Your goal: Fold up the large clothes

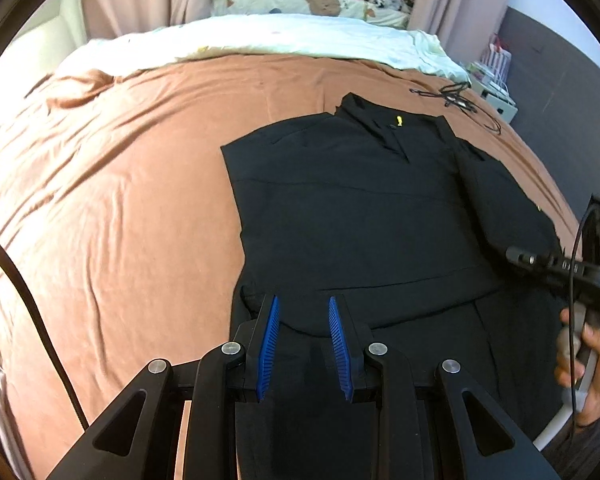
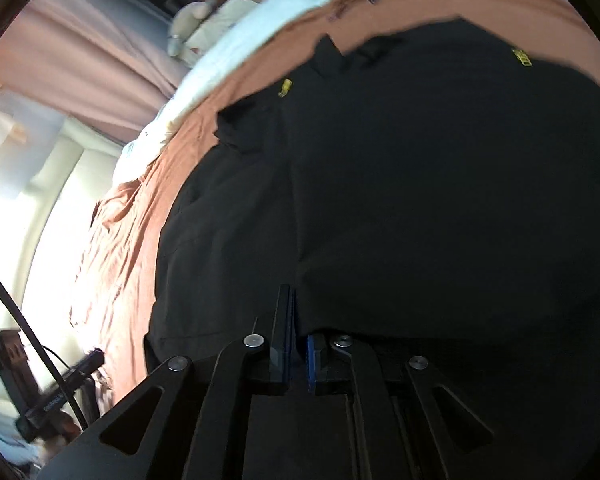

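Fabric of the black garment (image 1: 352, 208) looks soft, limp and light, so it will likely sag and crease wherever it is lifted; a hem, a corner or a doubled edge seems the surest place to pinch it, since a single loose layer may slide out. The garment lies spread on the brown bedsheet (image 1: 120, 184), collar toward the white duvet (image 1: 260, 40), with a side part already turned in over the body on the side away from the bare sheet.

The left gripper (image 1: 304, 348) hovers over the garment's near edge with its blue pads (image 1: 269, 344) well apart and nothing between them. The right gripper (image 2: 298, 344), beside the garment's other side, has its jaws nearly closed with dark cloth at the tips; it appears to pinch a fold of the garment, though the blur leaves some doubt.

No containers near the garment can be made out; loose black cords (image 1: 456, 100) lie on the sheet beyond the collar.
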Tool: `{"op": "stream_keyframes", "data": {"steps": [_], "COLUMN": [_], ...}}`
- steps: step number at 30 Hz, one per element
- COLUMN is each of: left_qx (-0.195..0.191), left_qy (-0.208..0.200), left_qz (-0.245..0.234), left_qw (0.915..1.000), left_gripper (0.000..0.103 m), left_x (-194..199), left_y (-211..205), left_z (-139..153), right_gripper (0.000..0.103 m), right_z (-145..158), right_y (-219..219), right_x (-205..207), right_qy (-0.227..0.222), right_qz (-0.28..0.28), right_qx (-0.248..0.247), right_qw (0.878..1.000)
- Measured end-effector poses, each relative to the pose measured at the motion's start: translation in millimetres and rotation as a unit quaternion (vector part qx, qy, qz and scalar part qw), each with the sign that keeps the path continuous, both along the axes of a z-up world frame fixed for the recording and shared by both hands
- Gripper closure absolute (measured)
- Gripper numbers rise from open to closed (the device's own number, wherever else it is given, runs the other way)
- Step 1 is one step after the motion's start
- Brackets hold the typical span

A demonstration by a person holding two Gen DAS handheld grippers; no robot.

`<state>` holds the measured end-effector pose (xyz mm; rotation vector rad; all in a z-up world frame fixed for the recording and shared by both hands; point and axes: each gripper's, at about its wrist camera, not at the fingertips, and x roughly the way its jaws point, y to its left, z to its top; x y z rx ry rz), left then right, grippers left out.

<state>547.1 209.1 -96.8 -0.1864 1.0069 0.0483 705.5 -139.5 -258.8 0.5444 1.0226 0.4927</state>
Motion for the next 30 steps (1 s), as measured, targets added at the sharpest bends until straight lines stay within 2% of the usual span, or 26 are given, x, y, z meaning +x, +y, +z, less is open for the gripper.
{"op": "stream_keyframes", "data": {"steps": [1,2,4,7,9,11,16,18,19,20,22,24,25,27,30], "left_qx": [-0.004,-0.004,-0.001,0.002,0.004,0.008,0.015,0.015,0.014,0.012,0.008,0.003,0.0,-0.004,-0.001], "left_qy": [0.0,-0.001,-0.003,-0.008,-0.009,-0.008,0.007,0.014,0.017,0.019,0.024,0.028,0.028,0.028,0.026], "left_qz": [0.0,-0.002,-0.009,-0.021,-0.027,-0.029,-0.027,-0.021,-0.018,-0.015,-0.009,-0.003,-0.001,0.001,0.0], "left_qw": [1.0,1.0,1.0,0.9997,0.9996,0.9995,0.9995,0.9996,0.9996,0.9996,0.9996,0.9996,0.9996,0.9996,0.9997], "left_gripper": [0.075,0.075,0.075,0.075,0.075,0.075,0.075,0.075,0.075,0.075,0.075,0.075,0.075,0.075,0.075], "left_x": [-1,-1,-3,-4,-5,-5,2,6,8,10,12,14,14,12,5], "left_y": [-1,-4,-11,-21,-25,-28,-25,-22,-19,-17,-13,-8,-7,-4,-1], "left_z": [0,1,5,12,14,14,-2,-11,-16,-20,-29,-35,-37,-39,-36], "right_gripper": [0.081,0.054,0.024,0.024,0.024,0.024,0.026,0.042,0.059,0.069,0.082,0.088,0.091,0.092,0.094], "right_z": [0,4,8,11,5,-4,-22,-26,-29,-30,-31,-17,-20,-16,7], "right_y": [-3,-11,-36,-67,-94,-126,-163,-151,-150,-151,-133,-126,-129,-124,-93], "right_x": [-5,-9,-12,-17,-22,-31,-30,-19,-15,-12,-12,-14,-23,-32,-26], "right_qy": [0.002,-0.003,-0.009,-0.009,0.005,0.019,0.026,0.019,0.016,0.011,-0.005,-0.034,-0.05,-0.086,-0.132], "right_qz": [-0.002,-0.008,-0.023,-0.067,-0.114,-0.188,-0.282,-0.291,-0.293,-0.294,-0.297,-0.293,-0.285,-0.265,-0.212], "right_qx": [0.005,0.019,0.029,0.051,0.085,0.096,0.119,0.126,0.131,0.139,0.145,0.139,0.135,0.133,0.14], "right_qw": [1.0,1.0,0.999,0.996,0.99,0.977,0.952,0.948,0.947,0.946,0.944,0.946,0.948,0.951,0.958]}}
